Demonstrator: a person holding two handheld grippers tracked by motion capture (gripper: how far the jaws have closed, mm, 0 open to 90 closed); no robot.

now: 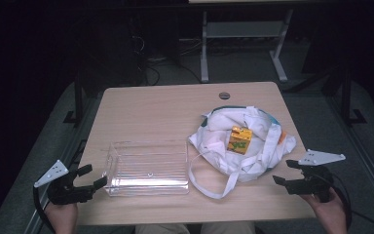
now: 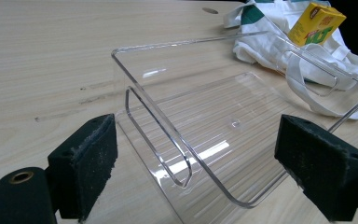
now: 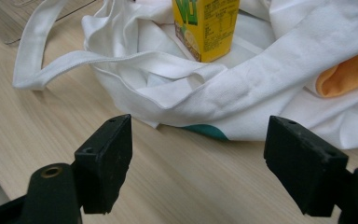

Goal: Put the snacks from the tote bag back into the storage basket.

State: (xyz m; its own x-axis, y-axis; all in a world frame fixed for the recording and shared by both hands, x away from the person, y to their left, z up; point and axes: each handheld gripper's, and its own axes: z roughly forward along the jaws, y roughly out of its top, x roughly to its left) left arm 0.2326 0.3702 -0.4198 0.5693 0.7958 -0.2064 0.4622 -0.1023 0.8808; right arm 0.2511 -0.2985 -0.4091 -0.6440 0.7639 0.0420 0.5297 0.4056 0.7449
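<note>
A clear plastic bin stands near the table's front edge, left of centre. My left gripper is open just left of it; in the left gripper view its jaws frame the bin's near wall with its handle slot. A crumpled white cloth bag lies to the right, with a yellow juice carton upright on it. My right gripper is open at the bag's right front. The right gripper view has the bag and carton just beyond the jaws.
The wooden table has a round cable hole at its far edge. The bag's long strap loops onto the table between bag and bin. An orange patch peeks from the bag. Desk legs stand beyond on the dark floor.
</note>
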